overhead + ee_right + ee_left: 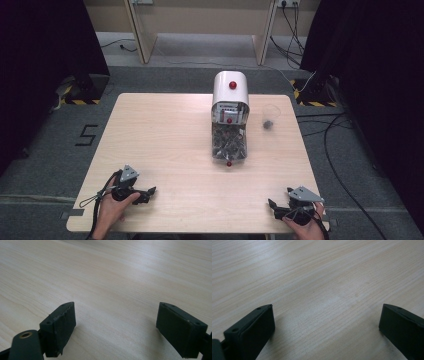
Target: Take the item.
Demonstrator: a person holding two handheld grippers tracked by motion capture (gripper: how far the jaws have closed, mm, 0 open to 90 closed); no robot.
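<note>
Both grippers parked at the near edge of the table [150, 125], nothing in either. Left gripper [148, 192] jaws spread wide, bare wood between them in the left gripper view [325, 322]; right gripper [273, 205] likewise released, jaws apart over bare wood in the right gripper view [116, 322]. Nearest candidate to work on is the dispenser [230, 117], standing mid-table toward the far side, well apart from both grippers: white rounded housing with a red knob [232, 85] on top, and a clear front bin [229, 145] full of small dark pieces I can't identify. Small clear cup [270, 117] just to its right with something dark at the bottom. My read: the dispenser is rigid plastic, smooth and slippery on the curved housing, probably top-heavy with the bin loaded, so brace one jaw set on the flat sides and work the knob with the other. The cup looks thin, light, easy to crush or tip: pinch the rim gently.
</note>
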